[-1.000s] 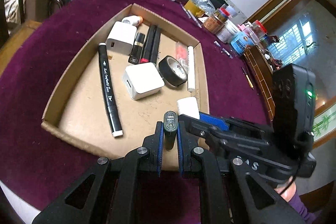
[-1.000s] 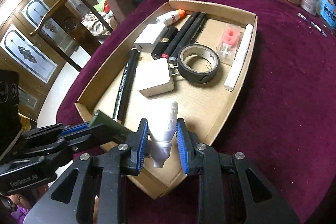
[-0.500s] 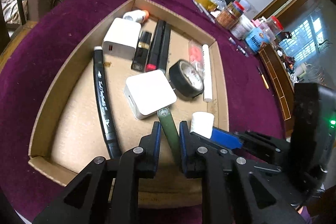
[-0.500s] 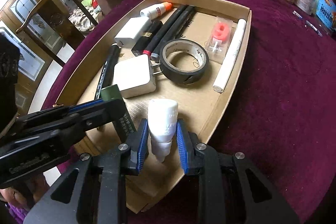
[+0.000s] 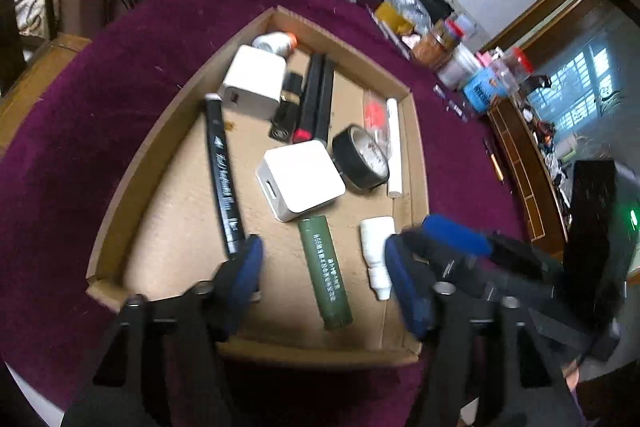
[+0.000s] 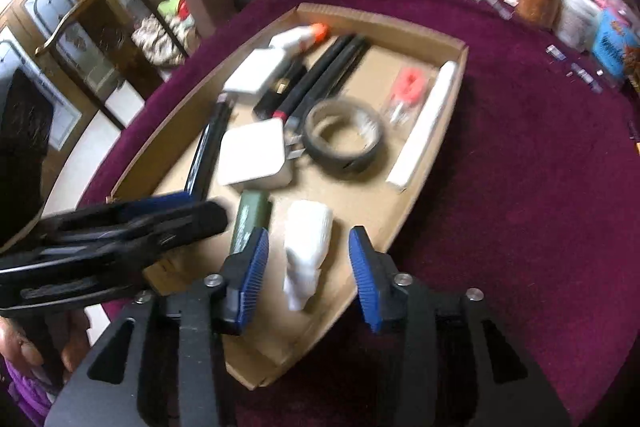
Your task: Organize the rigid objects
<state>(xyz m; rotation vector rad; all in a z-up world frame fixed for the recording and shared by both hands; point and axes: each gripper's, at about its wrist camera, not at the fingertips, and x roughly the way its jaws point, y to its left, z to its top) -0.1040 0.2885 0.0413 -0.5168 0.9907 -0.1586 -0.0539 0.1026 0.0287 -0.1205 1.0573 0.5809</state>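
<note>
**Both claws spread wide over the cardboard tray**

Left wrist view: left gripper [image 5: 322,267] gaping wide, gripping nothing. Between its blue pads [image 5: 250,263], flat on the floor of the cardboard tray [image 5: 132,183], a green cylinder with white lettering [image 5: 325,273], touching neither pad. Just right of it, a small white bottle [image 5: 376,253], nozzle toward the camera, close to the right-hand pad. Beyond the cylinder, a white square charger [image 5: 300,179]; beside that, a roll of black tape [image 5: 360,163]. Along the tray's left side, a long black marker [image 5: 224,175].

Right wrist view: right gripper [image 6: 306,261] likewise spread wide, clasping nothing. White bottle [image 6: 308,247] lying loose on the tray floor [image 6: 432,163] between the pads [image 6: 256,263], clear of both. Green cylinder [image 6: 250,219] just left of the bottle, its near end hidden behind the left pad. Left gripper [image 6: 132,227] reaching in from the left, blurred.
</note>
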